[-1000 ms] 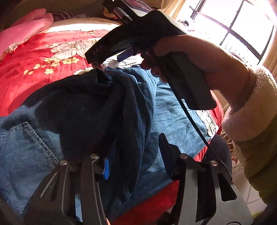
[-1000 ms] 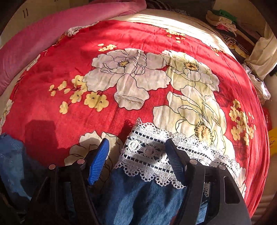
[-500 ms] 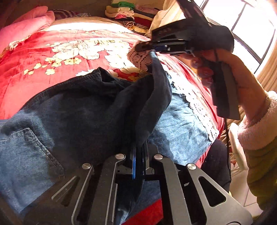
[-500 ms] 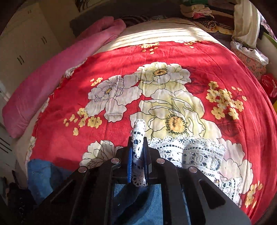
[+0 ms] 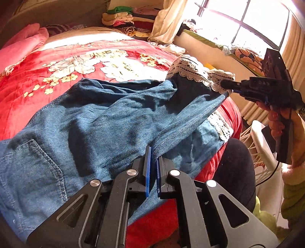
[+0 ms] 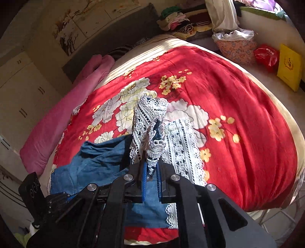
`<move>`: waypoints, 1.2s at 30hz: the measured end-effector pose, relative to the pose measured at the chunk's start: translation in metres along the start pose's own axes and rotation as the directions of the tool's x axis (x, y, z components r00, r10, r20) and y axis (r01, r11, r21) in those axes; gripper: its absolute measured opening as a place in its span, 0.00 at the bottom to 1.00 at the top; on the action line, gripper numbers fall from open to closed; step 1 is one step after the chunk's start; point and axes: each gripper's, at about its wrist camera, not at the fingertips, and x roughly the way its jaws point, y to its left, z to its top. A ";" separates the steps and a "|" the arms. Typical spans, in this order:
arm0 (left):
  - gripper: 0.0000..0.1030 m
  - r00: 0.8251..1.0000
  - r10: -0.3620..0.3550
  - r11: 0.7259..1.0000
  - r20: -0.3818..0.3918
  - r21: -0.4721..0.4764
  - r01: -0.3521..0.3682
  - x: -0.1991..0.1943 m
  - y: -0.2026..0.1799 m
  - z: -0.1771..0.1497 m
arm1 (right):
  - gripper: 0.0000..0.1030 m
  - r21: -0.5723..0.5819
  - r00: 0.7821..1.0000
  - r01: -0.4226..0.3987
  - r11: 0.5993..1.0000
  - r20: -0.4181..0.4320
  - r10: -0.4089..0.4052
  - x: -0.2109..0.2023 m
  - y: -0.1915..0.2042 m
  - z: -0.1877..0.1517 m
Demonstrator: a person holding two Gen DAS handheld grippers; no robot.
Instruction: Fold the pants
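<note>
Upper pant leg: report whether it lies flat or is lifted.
Lifted: the upper pant leg hangs clear of the lower leg, its lace hem pinched in the right gripper.

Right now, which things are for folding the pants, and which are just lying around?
For the job: denim pants, lace cuff, left gripper, right gripper.

Lying about: pink blanket, clothes pile, yellow box, red bag.

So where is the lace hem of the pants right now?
One lace hem is pinched in the right gripper, lifted above the red floral blanket; right of centre in the left-wrist view.
</note>
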 end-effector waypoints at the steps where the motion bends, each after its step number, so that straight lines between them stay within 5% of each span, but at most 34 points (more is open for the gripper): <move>1: 0.01 1.000 0.001 1.000 -0.007 0.012 0.000 0.002 -0.003 -0.001 | 0.07 0.016 1.000 0.004 1.000 -0.004 -0.004 -0.002 -0.006 -0.010; 8: 0.01 0.999 0.019 0.999 -0.041 0.036 -0.018 0.009 -0.007 -0.009 | 0.07 0.083 0.997 0.013 0.996 -0.072 -0.007 0.004 -0.029 -0.058; 18: 0.03 0.996 0.052 0.994 -0.077 0.096 -0.044 0.018 -0.012 -0.024 | 0.08 0.067 0.994 0.054 0.996 -0.094 -0.048 0.014 -0.034 -0.068; 24: 0.04 0.995 0.053 0.994 -0.082 0.095 -0.045 0.019 -0.012 -0.026 | 0.19 0.038 0.993 0.087 0.996 -0.083 -0.083 -0.004 -0.034 -0.065; 26: 0.09 0.996 0.048 0.995 -0.077 0.094 -0.041 0.014 -0.014 -0.025 | 0.28 0.014 0.989 0.139 0.990 -0.045 -0.138 -0.018 -0.033 -0.064; 28: 0.26 0.997 0.036 0.995 -0.070 0.096 -0.029 0.007 -0.018 -0.025 | 0.28 -0.010 0.982 0.189 0.982 0.014 -0.189 -0.032 -0.029 -0.060; 31: 0.28 0.998 0.027 0.993 -0.049 0.116 -0.022 -0.002 -0.026 -0.026 | 0.30 -0.049 0.988 0.140 0.989 0.069 -0.136 -0.042 -0.016 -0.054; 36: 0.28 0.999 0.025 0.994 -0.037 0.107 -0.021 -0.003 -0.030 -0.026 | 0.30 -0.162 0.996 0.082 0.983 -0.005 -0.084 -0.010 0.011 -0.055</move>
